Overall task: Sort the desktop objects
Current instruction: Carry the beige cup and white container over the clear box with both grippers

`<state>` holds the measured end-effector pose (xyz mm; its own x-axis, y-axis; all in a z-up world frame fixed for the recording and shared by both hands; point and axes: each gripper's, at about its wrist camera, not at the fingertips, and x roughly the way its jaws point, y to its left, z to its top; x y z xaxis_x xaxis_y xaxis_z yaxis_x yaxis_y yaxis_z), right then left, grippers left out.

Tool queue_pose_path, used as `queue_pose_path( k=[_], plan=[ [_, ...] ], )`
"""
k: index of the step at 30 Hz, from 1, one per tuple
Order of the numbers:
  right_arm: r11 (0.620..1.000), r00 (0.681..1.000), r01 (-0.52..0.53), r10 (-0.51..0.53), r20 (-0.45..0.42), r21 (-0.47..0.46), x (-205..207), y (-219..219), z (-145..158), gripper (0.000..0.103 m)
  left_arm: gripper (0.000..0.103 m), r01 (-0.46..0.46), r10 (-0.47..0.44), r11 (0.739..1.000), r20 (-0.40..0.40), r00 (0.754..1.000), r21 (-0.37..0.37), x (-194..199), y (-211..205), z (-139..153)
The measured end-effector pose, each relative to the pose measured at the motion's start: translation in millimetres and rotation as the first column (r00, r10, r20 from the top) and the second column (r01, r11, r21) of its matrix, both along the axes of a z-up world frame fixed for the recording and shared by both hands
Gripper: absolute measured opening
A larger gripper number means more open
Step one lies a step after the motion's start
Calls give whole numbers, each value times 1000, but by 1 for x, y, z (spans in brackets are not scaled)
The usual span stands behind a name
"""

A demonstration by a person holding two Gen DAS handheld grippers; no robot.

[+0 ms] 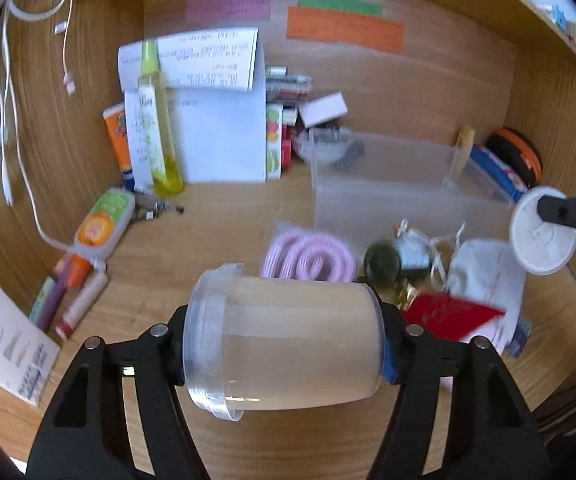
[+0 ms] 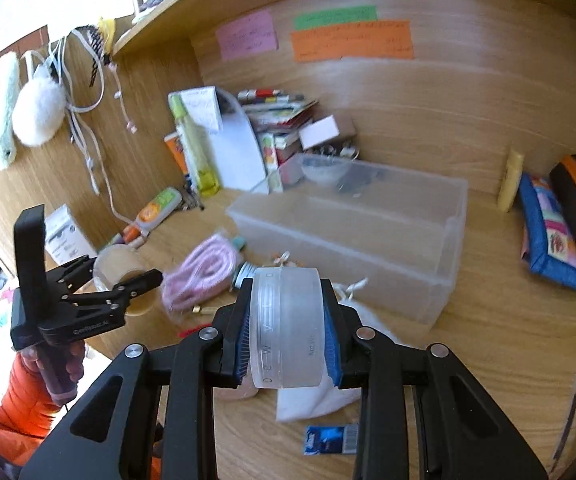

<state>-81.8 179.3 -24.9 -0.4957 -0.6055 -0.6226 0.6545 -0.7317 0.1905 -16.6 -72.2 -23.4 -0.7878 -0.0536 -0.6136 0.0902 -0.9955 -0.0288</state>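
Observation:
My left gripper [image 1: 283, 340] is shut on a clear plastic jar [image 1: 283, 340], held sideways above the desk with its open rim to the left. It also shows in the right wrist view [image 2: 121, 276] at the left. My right gripper [image 2: 285, 332] is shut on the jar's frosted round lid [image 2: 285, 328], held on edge above the desk; the lid also shows in the left wrist view [image 1: 544, 232] at the right. A clear plastic bin [image 2: 352, 232] stands open on the desk behind both.
A coiled pink cable [image 1: 308, 258], a small dark bottle [image 1: 384, 264], a white pouch [image 1: 484, 268] and a red card [image 1: 452, 314] lie before the bin. Books, papers and a yellow spray bottle [image 1: 155, 120] stand at the back. A blue pouch [image 2: 552, 232] lies right.

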Motion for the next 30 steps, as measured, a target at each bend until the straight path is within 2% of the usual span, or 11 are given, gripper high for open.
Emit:
queue_pose_path(
  k=[5,15,22,30],
  plan=[
    [999,999,45,-45,-20,-5,-16,4,13,27,66,21,-22,1000,-43,999,-18,-20,3,29],
    [995,995,101,-101,-13,16,-59,7,19,27,66,96,-94,994,-32,995,47,-78,4,60],
    [993,993,119,-119,2,-6,-90,7,16,27,66,125,-125,990,-1,992,64,-122,11,64],
    [992,992,121,-121,39,22,-131,-6,-3,27,66,162,-166,985,60,984,67,-171,25,47]
  ],
)
